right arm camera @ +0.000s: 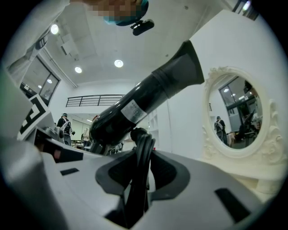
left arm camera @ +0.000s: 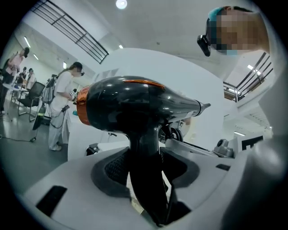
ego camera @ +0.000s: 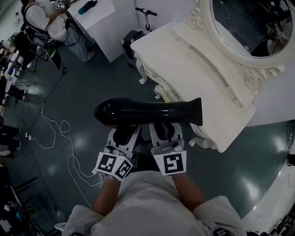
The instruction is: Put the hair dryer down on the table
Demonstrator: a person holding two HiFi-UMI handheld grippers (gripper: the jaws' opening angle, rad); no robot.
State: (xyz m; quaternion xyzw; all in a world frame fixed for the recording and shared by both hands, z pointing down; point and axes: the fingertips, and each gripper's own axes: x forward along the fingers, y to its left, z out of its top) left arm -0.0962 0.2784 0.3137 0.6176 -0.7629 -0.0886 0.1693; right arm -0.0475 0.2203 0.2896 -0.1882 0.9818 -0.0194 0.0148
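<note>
A glossy black hair dryer (ego camera: 147,112) lies level in the air, nozzle to the right, just left of the white dressing table (ego camera: 193,69). My left gripper (ego camera: 123,136) is below it, shut on the dryer's handle (left arm camera: 144,152); the body with its orange ring (left arm camera: 130,103) rises above the jaws. My right gripper (ego camera: 166,131) sits beside it, shut on the folded black cord (right arm camera: 139,166). In the right gripper view the dryer's barrel (right arm camera: 144,103) slants up to the right, towards the oval mirror (right arm camera: 234,112).
The ornate table carries a round mirror (ego camera: 249,23) at its back. A white cabinet (ego camera: 99,23) and a scooter (ego camera: 146,14) stand farther off. A white cable (ego camera: 60,133) trails over the dark floor on the left. People stand at the far left (ego camera: 46,18).
</note>
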